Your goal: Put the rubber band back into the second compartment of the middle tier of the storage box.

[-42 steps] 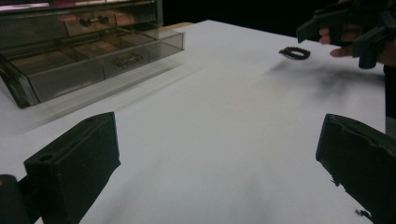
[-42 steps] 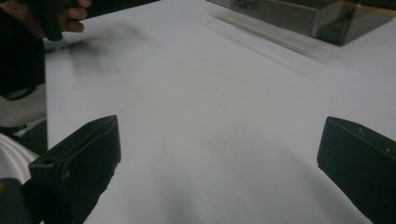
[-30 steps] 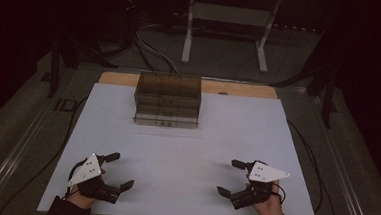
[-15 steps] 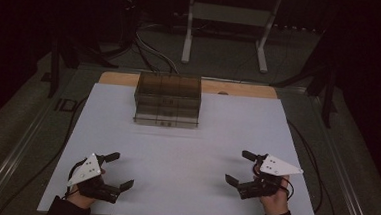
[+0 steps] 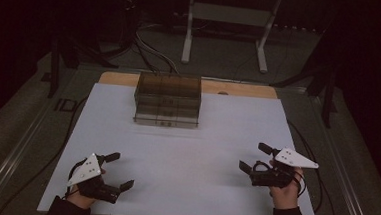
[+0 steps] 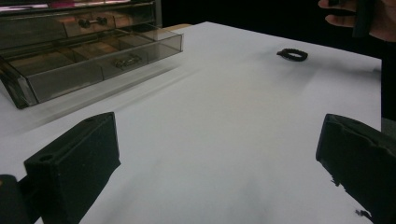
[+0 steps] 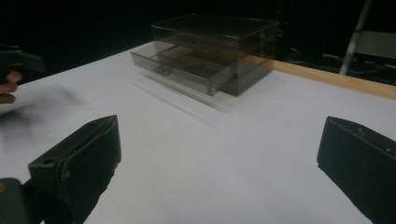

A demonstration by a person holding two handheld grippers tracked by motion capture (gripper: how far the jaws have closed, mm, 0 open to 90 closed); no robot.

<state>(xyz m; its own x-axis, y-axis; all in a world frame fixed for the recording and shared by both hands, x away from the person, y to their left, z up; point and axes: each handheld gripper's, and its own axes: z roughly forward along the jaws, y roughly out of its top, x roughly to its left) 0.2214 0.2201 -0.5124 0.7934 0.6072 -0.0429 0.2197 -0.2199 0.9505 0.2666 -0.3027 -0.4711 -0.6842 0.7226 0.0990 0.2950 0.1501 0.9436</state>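
High view shows a smooth white table top (image 5: 185, 152) with a smoky, see-through plastic drawer box (image 5: 168, 99) standing far ahead of both pairs of fingers. The left gripper (image 5: 118, 172) and the right gripper (image 5: 253, 156) have their blocky black jaws wide apart, with nothing between them. In the left gripper view the lowest drawer (image 6: 93, 60) is pulled out; its small contents are hard to make out. A small black ring (image 6: 292, 54) lies beyond the jaws.
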